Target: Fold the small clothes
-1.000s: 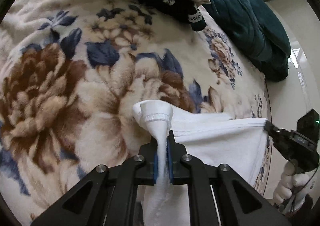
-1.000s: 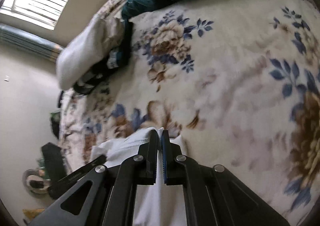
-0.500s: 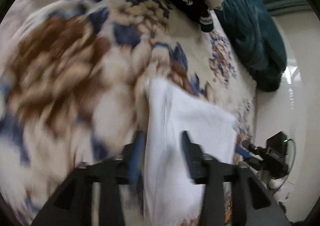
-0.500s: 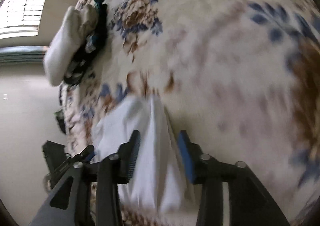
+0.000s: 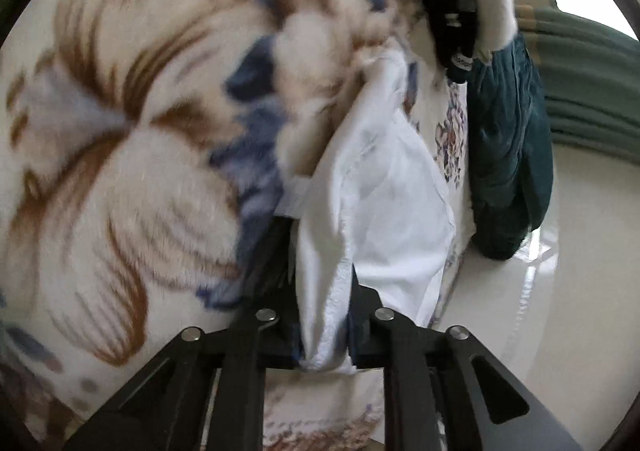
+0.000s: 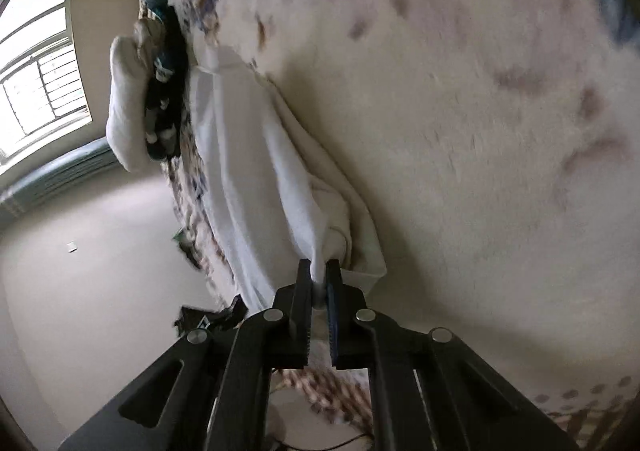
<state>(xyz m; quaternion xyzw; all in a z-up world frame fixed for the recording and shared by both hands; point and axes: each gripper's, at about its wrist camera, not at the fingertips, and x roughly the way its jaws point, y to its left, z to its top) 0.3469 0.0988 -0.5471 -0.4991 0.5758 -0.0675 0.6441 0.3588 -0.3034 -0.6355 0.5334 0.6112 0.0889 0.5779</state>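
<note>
Here, a white garment [image 5: 384, 207] lies bunched on a bed covered by a floral blanket [image 5: 120, 171], near the bed's edge. The left gripper [image 5: 325, 315] is closing, its fingers [image 5: 362, 307] narrow around a thick fold of the white cloth. The right gripper [image 6: 319, 287] is closed tight, pinching another bunched edge of the same garment [image 6: 256, 155]. Farther along the bed sit a dark teal cloth [image 5: 508, 155] and a small pile of black and white clothes [image 6: 148, 99].
</note>
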